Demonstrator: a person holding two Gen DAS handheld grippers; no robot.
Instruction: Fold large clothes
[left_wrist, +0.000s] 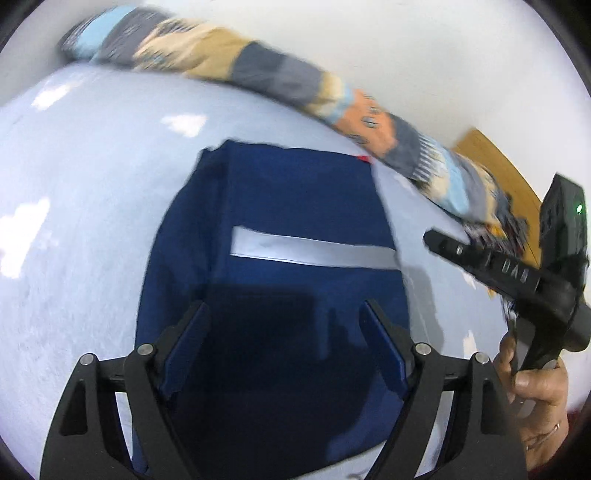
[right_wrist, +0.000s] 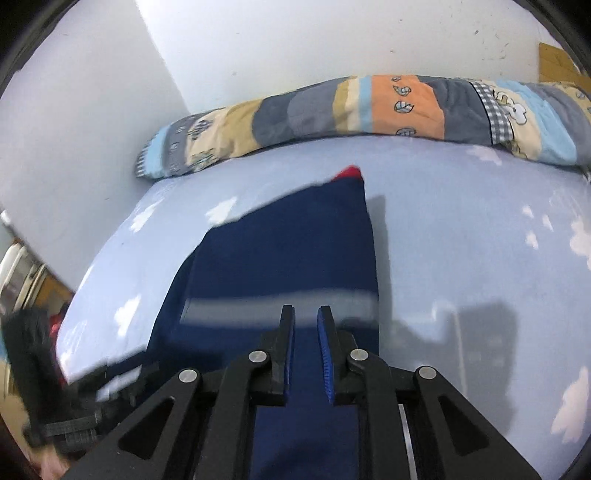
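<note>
Navy garment (left_wrist: 280, 236), partly folded, lies flat on the bed (left_wrist: 92, 206), long axis running away from both grippers. Left gripper (left_wrist: 284, 314), jaws wide, hovers directly over its near end; right gripper (right_wrist: 306, 314), jaws narrow and empty, hangs beside.

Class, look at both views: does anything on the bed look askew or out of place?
Slightly. The folded navy garment lies skewed, its left layers not lined up, with a red bit poking out at its far corner. Nothing spilled or damaged.

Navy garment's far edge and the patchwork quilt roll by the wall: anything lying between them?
Nothing; only bare light-blue cloud-print sheet separates the navy garment from the patchwork quilt roll, clearest in the right wrist view.
</note>
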